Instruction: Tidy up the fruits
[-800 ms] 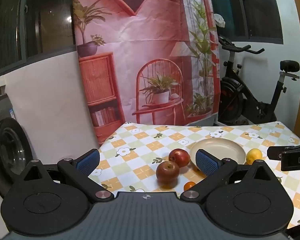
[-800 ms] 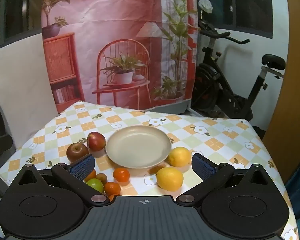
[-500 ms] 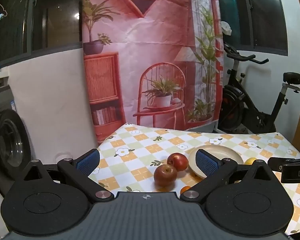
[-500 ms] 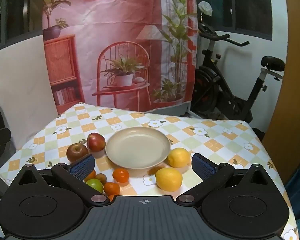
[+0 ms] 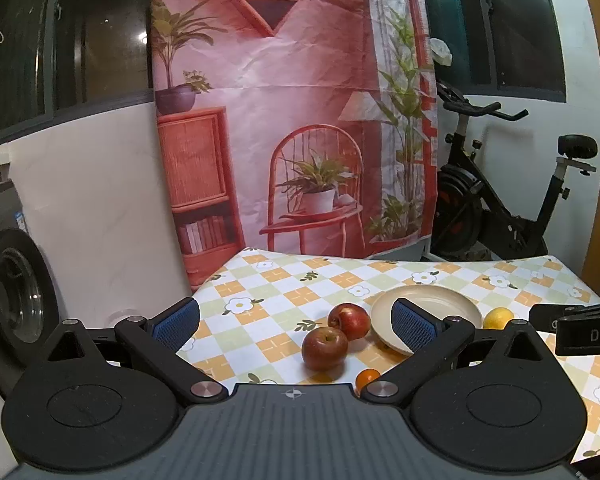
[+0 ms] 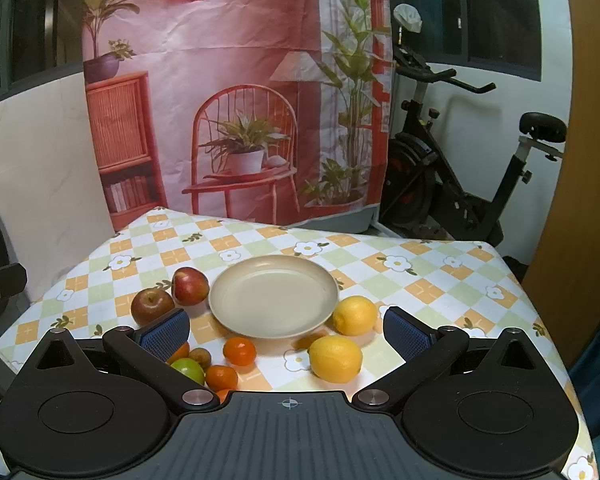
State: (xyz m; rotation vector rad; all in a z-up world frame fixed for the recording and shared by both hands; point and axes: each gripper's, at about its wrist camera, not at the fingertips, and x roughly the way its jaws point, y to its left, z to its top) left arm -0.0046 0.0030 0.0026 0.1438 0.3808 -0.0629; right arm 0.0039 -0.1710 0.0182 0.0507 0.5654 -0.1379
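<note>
A beige plate (image 6: 274,296) sits empty mid-table on the checkered cloth. Two red apples (image 6: 152,306) (image 6: 189,286) lie to its left, two lemons (image 6: 354,315) (image 6: 335,358) to its right. Small oranges (image 6: 239,351), a green fruit (image 6: 188,369) and a small brown fruit (image 6: 199,356) lie in front. My right gripper (image 6: 286,334) is open and empty above the table's near edge. My left gripper (image 5: 296,326) is open and empty at the left side, with the apples (image 5: 325,348) and the plate (image 5: 436,308) ahead.
The checkered table (image 6: 440,280) stands against a pink printed backdrop (image 6: 236,80). An exercise bike (image 6: 460,168) stands behind at the right. A washing machine (image 5: 12,296) stands left of the table. The right gripper's body (image 5: 580,328) shows at the right edge of the left wrist view.
The left gripper has tilted up and drawn back a little, so the table sits lower in its view. The right gripper has barely moved. Both stay open.
</note>
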